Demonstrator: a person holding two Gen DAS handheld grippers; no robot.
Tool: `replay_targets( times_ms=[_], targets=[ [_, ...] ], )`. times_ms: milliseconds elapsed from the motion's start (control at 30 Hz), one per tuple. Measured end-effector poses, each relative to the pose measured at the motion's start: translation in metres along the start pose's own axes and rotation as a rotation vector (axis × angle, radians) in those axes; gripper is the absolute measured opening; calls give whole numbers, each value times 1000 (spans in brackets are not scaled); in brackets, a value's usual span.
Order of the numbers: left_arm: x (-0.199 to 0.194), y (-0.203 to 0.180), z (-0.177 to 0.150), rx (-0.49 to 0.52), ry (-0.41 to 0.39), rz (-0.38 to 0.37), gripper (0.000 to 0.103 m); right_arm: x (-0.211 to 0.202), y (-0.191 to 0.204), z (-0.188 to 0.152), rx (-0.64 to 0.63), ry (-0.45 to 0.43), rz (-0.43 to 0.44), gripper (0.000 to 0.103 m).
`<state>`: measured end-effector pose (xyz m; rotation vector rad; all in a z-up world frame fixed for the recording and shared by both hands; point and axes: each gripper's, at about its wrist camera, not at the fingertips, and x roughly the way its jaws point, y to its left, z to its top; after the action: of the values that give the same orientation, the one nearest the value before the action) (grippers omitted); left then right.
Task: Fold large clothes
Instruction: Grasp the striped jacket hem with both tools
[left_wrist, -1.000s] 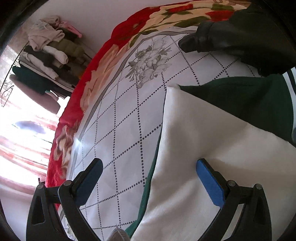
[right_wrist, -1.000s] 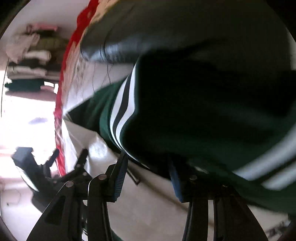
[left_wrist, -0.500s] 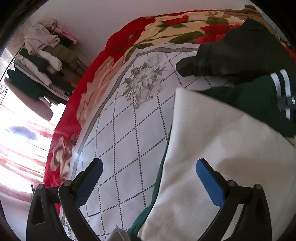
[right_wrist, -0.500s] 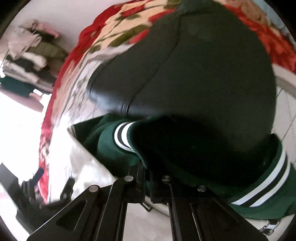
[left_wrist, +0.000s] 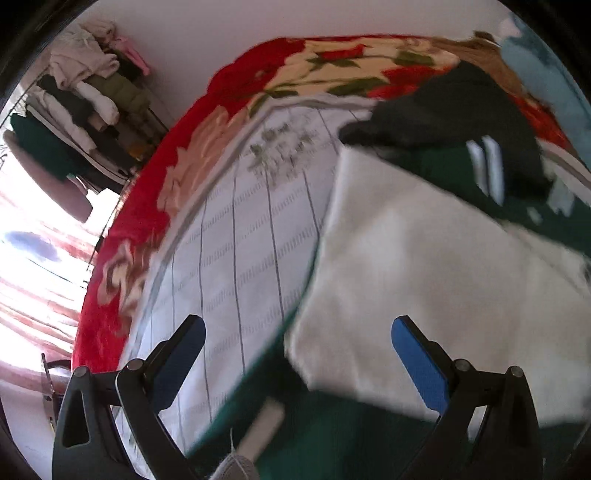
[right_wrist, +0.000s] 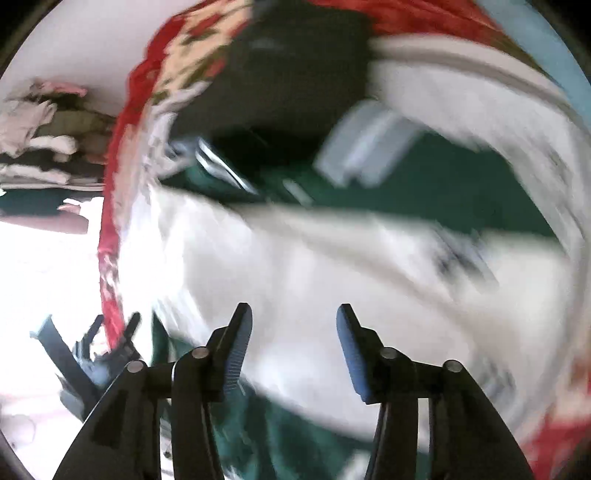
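A large green jacket with white lining (left_wrist: 424, 266) lies folded on the bed; its striped cuff (left_wrist: 487, 166) rests on the far side. My left gripper (left_wrist: 295, 332) hangs open above the jacket's left edge, nothing between its blue pads. In the blurred right wrist view the same white lining (right_wrist: 332, 266) and green cloth (right_wrist: 424, 184) spread below. My right gripper (right_wrist: 291, 314) is opening, its jaws apart and empty above the lining. The left gripper (right_wrist: 85, 350) shows dimly at lower left there.
A black garment (left_wrist: 443, 110) lies at the far end of the bed. The bed has a white diamond-patterned sheet (left_wrist: 240, 240) and a red floral blanket (left_wrist: 184, 166). Piled clothes on a rack (left_wrist: 81, 110) stand at upper left beside a bright window.
The right gripper shut on the green sleeve, carried it over, then let go and pulled back above the white lining. Both grippers rose away from the jacket; the left stayed open.
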<state>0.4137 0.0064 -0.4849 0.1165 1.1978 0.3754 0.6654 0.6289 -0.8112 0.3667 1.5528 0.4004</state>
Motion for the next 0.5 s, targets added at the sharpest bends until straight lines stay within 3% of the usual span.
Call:
replay_targets(
  times_ms=[133, 200, 300, 400, 433, 467, 500],
  targets=[
    [-23, -19, -55, 57, 75, -15, 103, -36, -82, -103, 142, 42, -132, 55],
    [-20, -42, -88, 94, 145, -25, 103, -33, -117, -134, 199, 69, -187, 55],
    [-2, -71, -122, 118, 212, -37, 103, -11, -167, -164, 256, 92, -270, 55],
    [26, -104, -153, 182, 252, -16, 103, 14, -199, -171, 261, 97, -268, 54],
    [33, -111, -159, 200, 253, -11, 103, 20, -205, -172, 250, 91, -265, 37],
    [34, -113, -162, 205, 237, -5, 103, 22, -210, -174, 226, 69, -302, 29],
    [35, -114, -164, 207, 216, -3, 103, 24, -219, -177, 245, 58, -312, 29]
  ],
)
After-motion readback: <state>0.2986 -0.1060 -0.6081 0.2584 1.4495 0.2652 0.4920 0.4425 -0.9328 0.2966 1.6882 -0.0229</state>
